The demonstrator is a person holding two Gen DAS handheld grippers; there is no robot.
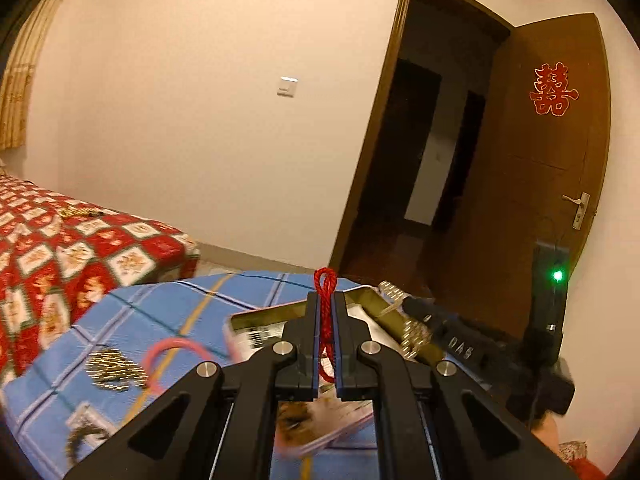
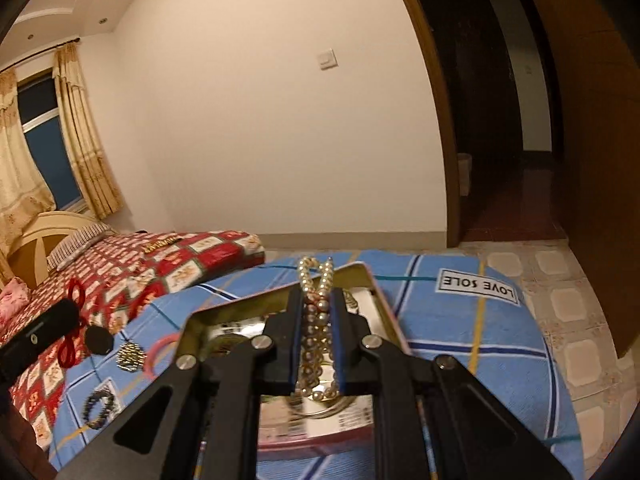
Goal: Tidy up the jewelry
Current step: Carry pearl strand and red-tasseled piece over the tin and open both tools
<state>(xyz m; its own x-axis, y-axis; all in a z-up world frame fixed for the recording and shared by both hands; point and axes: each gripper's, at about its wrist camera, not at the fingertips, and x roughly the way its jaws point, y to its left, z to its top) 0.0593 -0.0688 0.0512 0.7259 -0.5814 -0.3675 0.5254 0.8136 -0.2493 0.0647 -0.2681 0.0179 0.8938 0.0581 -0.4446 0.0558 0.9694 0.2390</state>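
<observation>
Right hand-held gripper [image 2: 316, 322] clamps pearl strand [image 2: 316, 312], directly over open tin [image 2: 384, 300]; left hand-held gripper [image 1: 327, 320] pinches red cord [image 1: 326, 308], tin's near-left corner.

Both grippers are matte black. The left gripper [image 1: 326, 308] has two flat fingers lined with blue pads, angular link arms with triangular cut-outs, and four round silver pivot pins. The right gripper [image 2: 317, 308] is built the same (blue pad edges, silver pins). From the left wrist its black body shows a green light and pale lettering.
</observation>
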